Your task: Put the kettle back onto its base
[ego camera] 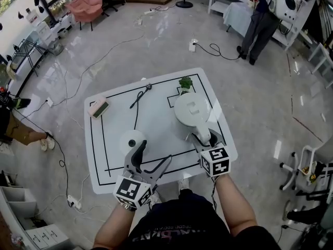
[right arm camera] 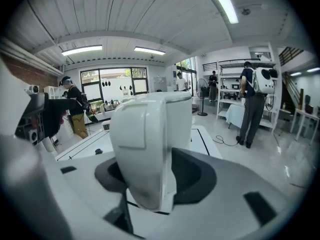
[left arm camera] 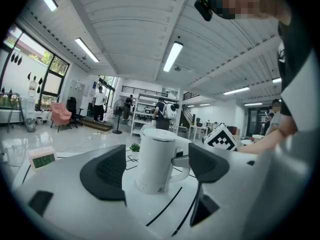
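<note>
So the white kettle (ego camera: 191,110) is sitting on the white table (ego camera: 156,120), right of centre, and not on its base (ego camera: 130,139) yet. The base is that round white disc off to the kettle's left, near the front edge. The handle (right arm camera: 142,149) points back toward the person, which is pretty clearly why the right gripper (ego camera: 200,138) comes at it from that side. In the right gripper view the handle fills the gap between the jaws and the dark pads look snug on both sides, so I'd call that clamped on the handle, with the kettle's bottom not lifted off the table. The left gripper (ego camera: 154,151) sits just beside the base with its jaws wide apart and nothing between them. From its own view you just see bare tabletop and the kettle further off. My guess is it's parked there to steady the base or simply stay out of the way. Next it needs a lift and a short carry leftward, then lining the kettle's bottom up over the disc. A black cord (ego camera: 138,99) runs back from the base, so watch that.
</note>
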Tool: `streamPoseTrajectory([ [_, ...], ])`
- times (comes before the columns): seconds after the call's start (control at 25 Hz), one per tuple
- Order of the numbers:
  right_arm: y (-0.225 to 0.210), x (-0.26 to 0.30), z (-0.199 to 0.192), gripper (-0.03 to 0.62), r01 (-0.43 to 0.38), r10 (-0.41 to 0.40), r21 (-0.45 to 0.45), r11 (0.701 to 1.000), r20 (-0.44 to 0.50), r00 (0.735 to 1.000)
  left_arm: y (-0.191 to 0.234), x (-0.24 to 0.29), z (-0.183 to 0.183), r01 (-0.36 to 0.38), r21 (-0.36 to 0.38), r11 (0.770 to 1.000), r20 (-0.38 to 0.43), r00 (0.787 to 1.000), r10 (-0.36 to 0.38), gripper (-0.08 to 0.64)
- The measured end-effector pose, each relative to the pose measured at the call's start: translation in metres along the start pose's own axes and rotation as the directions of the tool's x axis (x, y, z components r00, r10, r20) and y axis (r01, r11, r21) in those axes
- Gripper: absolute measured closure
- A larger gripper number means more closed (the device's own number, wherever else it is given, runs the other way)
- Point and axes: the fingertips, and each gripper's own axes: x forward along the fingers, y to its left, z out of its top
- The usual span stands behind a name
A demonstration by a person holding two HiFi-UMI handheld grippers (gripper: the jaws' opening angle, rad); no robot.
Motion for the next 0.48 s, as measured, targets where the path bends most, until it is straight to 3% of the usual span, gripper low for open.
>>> streamPoseTrajectory([
  [0.2,-0.0018,-0.0021,0.0007,0.435,0.004,-0.004,-0.015,1.0,-0.009,1.0,0.0021,0.0022,0.0028,0.0,-0.005,1.0,0.003,1.0,0.0,0.179],
  [0.48,-0.0062,-0.0004,0.0001,0.44,-0.006,0.006,-0.03,1.0,-0.011,1.0,0.0061,0.0058,0.0008,0.003,-0.018,1.0,0.007,1.0,-0.003,0.181],
])
